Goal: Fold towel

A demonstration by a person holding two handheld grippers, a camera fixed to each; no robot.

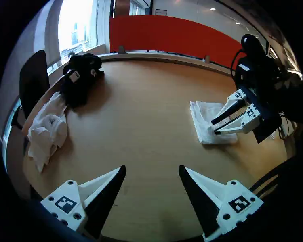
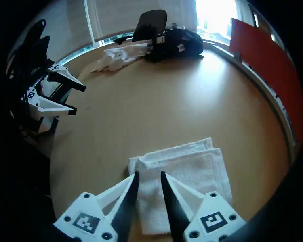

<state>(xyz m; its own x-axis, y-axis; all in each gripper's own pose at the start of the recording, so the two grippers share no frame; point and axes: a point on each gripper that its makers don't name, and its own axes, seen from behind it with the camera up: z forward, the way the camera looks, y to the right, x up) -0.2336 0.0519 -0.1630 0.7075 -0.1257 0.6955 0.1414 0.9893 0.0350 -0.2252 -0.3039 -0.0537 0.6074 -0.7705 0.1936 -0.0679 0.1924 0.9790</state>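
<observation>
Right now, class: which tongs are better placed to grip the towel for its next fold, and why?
Right. The right tongs hang directly over the folded towel, tips near its edge; the left tongs hover over bare table, far off.

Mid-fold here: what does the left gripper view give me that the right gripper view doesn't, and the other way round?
Left gripper view: the right gripper side-on, fingertips low over the folded towel; the left gripper wide open above the table. Right gripper view: the towel's layered edges close up between narrowly parted fingers. Both: towel, black bag, crumpled white cloth, red panel.
</observation>
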